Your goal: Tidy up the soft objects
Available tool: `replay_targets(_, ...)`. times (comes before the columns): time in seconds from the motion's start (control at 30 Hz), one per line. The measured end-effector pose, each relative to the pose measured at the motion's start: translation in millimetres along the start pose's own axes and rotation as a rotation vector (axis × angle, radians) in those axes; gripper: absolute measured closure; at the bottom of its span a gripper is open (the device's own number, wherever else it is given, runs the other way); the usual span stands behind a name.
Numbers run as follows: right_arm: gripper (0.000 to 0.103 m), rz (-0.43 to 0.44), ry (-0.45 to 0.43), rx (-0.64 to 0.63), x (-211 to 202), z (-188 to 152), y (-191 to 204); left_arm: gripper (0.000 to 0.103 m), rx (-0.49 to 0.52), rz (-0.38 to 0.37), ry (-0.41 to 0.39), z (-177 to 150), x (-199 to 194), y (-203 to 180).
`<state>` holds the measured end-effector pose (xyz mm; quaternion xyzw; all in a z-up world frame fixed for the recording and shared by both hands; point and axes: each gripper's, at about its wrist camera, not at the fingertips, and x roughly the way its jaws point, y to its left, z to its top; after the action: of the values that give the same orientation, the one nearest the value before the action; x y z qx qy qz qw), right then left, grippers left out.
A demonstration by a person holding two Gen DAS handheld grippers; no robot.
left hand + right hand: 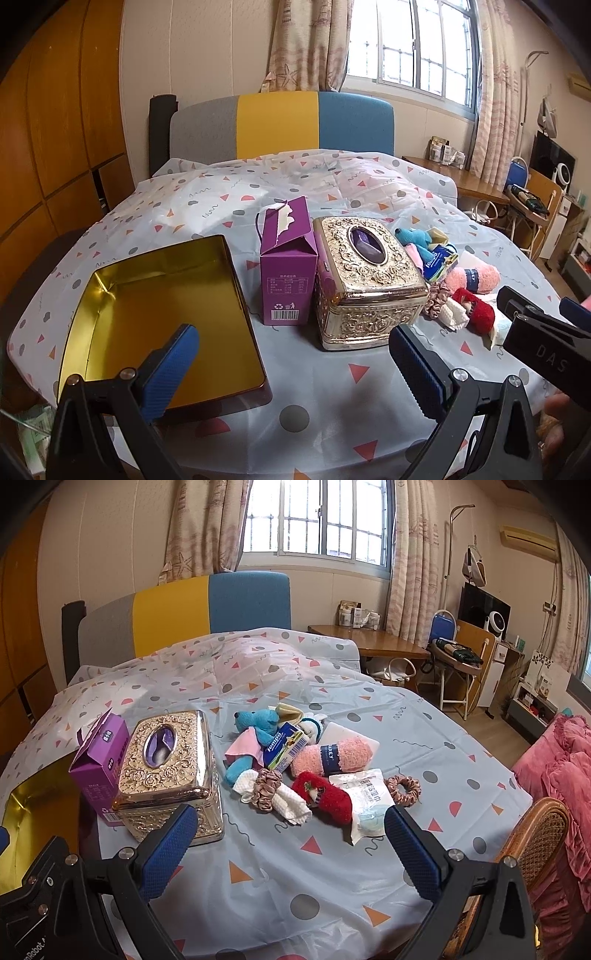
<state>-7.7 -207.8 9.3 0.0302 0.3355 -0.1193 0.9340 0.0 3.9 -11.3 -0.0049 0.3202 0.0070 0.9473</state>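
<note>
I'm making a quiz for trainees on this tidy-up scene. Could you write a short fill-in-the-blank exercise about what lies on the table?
1. The open gold tin holds ____ so far.
2. The purple carton stands between the tin and the ornate ____ box.
3. A scrunchie is wrapped around a rolled ____ cloth.
4. Both the left gripper and the right gripper are ____.

Missing words: nothing; tissue; white; open
</note>
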Motion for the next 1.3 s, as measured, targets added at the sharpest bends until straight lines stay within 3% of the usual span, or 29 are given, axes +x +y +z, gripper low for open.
replay_targets(1.3, 0.000, -0.001, 0.009, 0.005, 7.0, -0.9, -3.6, 0.000, 0.001, -0.001, 0.017, -1.4, 2.4, 0.8)
